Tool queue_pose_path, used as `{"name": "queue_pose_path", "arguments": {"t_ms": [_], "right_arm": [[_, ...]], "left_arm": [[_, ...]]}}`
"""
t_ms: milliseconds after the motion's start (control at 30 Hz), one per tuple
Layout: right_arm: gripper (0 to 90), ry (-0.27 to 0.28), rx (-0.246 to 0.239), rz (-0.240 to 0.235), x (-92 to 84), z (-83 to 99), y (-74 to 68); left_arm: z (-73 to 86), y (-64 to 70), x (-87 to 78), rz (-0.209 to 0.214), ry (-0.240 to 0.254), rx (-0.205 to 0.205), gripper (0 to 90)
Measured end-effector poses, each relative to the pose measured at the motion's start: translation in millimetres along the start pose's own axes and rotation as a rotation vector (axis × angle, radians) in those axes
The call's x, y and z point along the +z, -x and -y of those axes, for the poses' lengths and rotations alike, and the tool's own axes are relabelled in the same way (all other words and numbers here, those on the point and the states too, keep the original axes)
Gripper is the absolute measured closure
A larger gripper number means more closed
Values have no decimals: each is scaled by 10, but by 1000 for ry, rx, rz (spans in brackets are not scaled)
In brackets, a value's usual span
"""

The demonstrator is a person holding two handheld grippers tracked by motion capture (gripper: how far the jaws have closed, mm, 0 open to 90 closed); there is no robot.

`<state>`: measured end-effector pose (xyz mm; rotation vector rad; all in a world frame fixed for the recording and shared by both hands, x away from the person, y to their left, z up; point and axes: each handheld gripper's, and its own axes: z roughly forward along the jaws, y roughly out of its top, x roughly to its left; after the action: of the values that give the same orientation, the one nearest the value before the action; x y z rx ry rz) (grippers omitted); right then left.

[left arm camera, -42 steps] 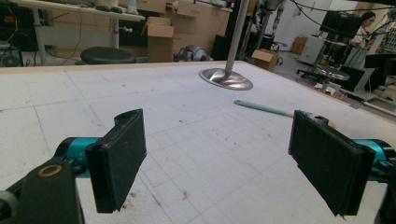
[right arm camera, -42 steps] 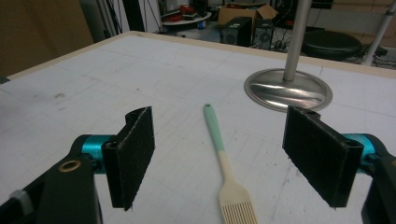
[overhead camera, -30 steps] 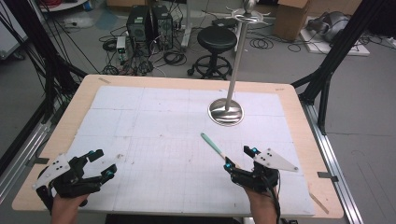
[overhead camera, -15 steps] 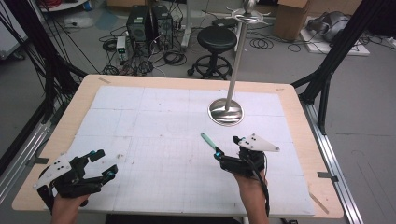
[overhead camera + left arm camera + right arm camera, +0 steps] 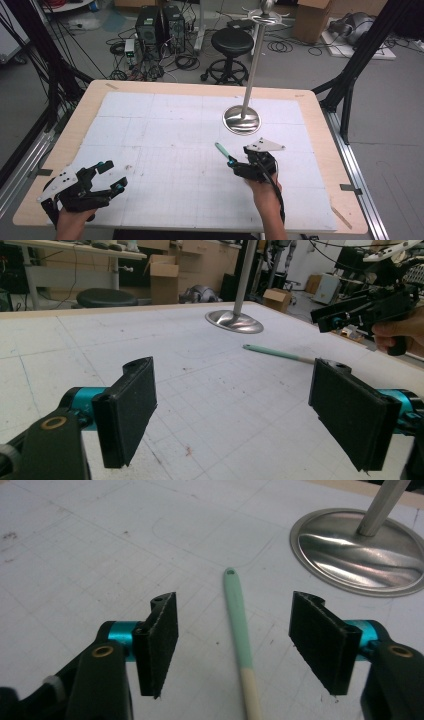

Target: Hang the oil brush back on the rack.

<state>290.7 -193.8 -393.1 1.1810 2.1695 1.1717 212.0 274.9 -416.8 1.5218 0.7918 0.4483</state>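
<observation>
Two grippers: right gripper (image 5: 233,162), centre-right of the high view, jaws just been closing but not touching the mint-handled tool (image 5: 238,622) lying flat btw them. Left gripper (image 5: 116,176), lower left, jaws wide, nothing inside.

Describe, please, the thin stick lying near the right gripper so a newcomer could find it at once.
Start at the steel stand on the white table. Just in front of its round base lies a slender stick, between the right gripper's open jaws. It alone is mint green, with a pale wooden end.
</observation>
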Motion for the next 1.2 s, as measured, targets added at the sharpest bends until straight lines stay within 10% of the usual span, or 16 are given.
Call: {"name": "queue_pose_path", "arguments": {"t_ms": [500,1200], "right_arm": [[495,-205,-26,8,327,204,152],[818,-239,-42,-54,395,257,188]], "left_arm": [[2,2,6,9,-4,-3,195],[13,11,24,13,-16,-2,196]]}}
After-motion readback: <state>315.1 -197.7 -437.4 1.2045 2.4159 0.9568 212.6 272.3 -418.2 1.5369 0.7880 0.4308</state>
